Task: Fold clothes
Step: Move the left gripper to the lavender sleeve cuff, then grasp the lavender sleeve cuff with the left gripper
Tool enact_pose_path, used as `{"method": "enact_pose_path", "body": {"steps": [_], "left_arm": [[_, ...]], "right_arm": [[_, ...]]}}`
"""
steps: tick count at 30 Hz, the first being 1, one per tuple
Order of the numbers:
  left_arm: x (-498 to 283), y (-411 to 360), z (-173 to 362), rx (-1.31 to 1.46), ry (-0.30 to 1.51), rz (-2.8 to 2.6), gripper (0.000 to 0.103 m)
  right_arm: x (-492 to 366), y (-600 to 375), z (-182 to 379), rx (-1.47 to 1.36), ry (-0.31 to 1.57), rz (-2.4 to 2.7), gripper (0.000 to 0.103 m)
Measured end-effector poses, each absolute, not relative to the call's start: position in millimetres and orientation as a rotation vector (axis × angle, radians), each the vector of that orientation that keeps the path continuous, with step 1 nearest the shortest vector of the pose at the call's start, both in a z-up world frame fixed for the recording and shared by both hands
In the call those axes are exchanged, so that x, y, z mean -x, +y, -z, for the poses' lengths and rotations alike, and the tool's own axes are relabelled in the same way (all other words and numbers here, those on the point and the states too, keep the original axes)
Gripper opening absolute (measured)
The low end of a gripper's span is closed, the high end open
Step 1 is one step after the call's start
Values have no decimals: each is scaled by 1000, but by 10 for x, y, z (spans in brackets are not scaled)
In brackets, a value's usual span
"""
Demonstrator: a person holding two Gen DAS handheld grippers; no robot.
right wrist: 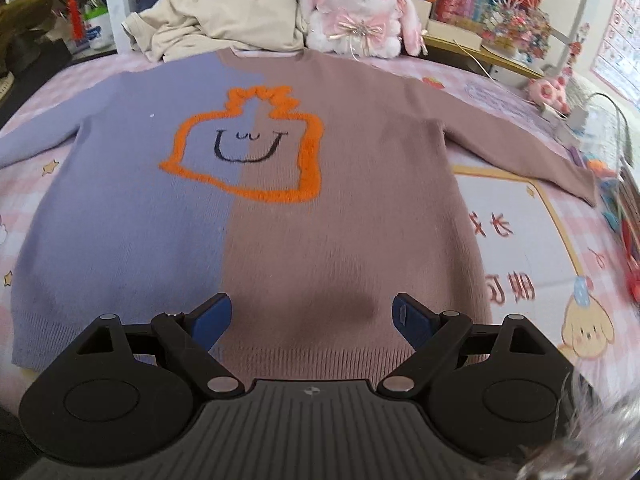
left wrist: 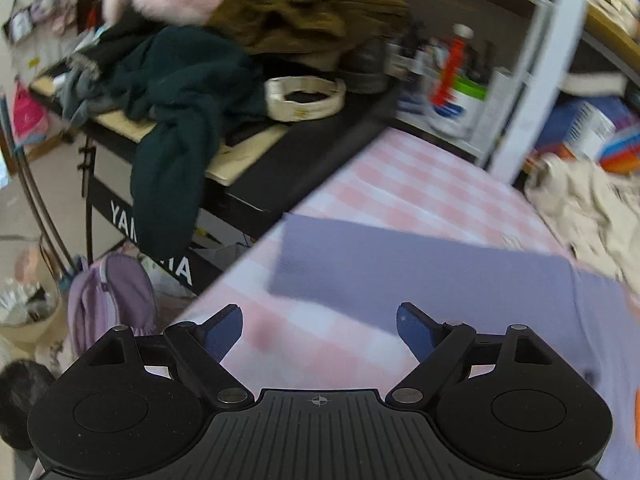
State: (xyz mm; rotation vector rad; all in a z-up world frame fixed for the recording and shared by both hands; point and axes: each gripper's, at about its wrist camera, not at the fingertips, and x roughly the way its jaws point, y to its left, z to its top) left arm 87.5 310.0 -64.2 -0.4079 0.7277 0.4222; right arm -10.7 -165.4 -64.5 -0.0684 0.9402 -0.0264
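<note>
Knitted wool, lilac on one half and dusty brown on the other: a sweater (right wrist: 280, 208) lies flat, front up, on a pink checked bedsheet (left wrist: 420, 184), not yet folded.

The left gripper (left wrist: 320, 330) hangs released over the sheet just beside the lilac sleeve (left wrist: 400, 264); the right gripper (right wrist: 312, 320) is spread wide above the ribbed hem (right wrist: 320, 360), holding nothing. A fuzzy orange outline (right wrist: 248, 148) is raised on the chest. The inspector judges the first fold is the sleeves: each cuff should be pinched at its end, lifted little, and laid straight across the body so the soft knit does not drag or bunch.
</note>
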Motion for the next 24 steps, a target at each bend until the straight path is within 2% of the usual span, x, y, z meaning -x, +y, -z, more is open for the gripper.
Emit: {"method": "enact_pose_path", "body": {"steps": [2,5,18,21,23,24], "left_arm": [[-907,3217,690,440,721,-415,84],[-969,3316,746,479,713,-397,77],[-1272,3004,772,588,693,-200,76],[-1273,3114,772,629,689,-240,64],[-1268,3235,774,670,685,-280,49],[-1264,3310,784,705,683,-293,46]], "right_arm": [[131,-1624,640,65,944,49,87],[141,-1595,628,62,943,71,87],[100,-1505,578,74,940,93,87],[99,-1524,581,67,941,101,87],[103,-1540,585,60,943,108,87],[107,-1549,586,57,943,112,87]]}}
